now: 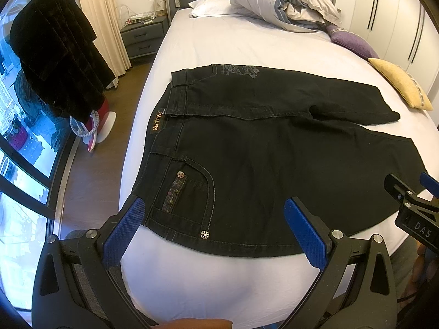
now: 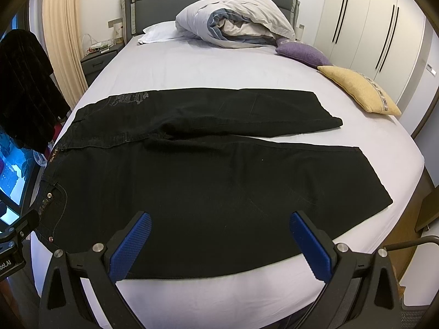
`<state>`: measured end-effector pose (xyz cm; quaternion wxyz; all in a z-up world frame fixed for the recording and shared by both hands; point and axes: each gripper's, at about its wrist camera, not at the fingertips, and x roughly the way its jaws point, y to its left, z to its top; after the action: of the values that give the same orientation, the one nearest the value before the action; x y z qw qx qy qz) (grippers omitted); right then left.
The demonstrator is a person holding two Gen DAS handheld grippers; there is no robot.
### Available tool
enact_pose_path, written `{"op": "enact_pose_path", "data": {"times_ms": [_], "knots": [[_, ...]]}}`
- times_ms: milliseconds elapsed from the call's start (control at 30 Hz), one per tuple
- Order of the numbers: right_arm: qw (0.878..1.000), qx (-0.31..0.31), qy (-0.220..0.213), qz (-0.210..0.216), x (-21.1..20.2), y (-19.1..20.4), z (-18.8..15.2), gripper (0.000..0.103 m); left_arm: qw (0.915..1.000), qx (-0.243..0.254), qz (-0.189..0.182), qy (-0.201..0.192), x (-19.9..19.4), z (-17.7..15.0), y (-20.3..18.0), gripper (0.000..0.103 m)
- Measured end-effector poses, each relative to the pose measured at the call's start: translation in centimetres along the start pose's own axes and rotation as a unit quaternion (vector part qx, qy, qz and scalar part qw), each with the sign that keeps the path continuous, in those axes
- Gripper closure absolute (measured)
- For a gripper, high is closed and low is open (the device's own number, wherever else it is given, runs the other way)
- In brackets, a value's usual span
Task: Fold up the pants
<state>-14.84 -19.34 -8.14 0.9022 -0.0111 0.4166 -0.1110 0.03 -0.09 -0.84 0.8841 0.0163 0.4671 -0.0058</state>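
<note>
Black jeans [image 1: 260,150] lie flat across the white bed, waistband to the left, both legs running right. The right wrist view shows the same jeans [image 2: 205,181] with the two legs spread slightly apart. My left gripper [image 1: 216,219] hovers open over the near front pocket with its studs, nothing between the blue pads. My right gripper [image 2: 219,231] is open above the near leg's lower edge, also empty. The right gripper's body [image 1: 414,205] shows at the right edge of the left wrist view.
The bed sheet [image 2: 219,296] has a bare strip in front of the jeans. A rolled duvet [image 2: 236,22], a purple cushion [image 2: 301,50] and a yellow cushion [image 2: 359,89] sit at the head and right side. Dark clothing [image 1: 55,54] hangs left, by a window and nightstand [image 1: 142,35].
</note>
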Motion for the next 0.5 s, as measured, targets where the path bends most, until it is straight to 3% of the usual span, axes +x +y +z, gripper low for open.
{"op": "enact_pose_path", "data": {"times_ms": [500], "knots": [[1.000, 0.000, 0.003, 0.000, 0.13, 0.10, -0.41, 0.000, 1.0000, 0.000, 0.000, 0.001, -0.03, -0.01, 0.00, 0.000]]}}
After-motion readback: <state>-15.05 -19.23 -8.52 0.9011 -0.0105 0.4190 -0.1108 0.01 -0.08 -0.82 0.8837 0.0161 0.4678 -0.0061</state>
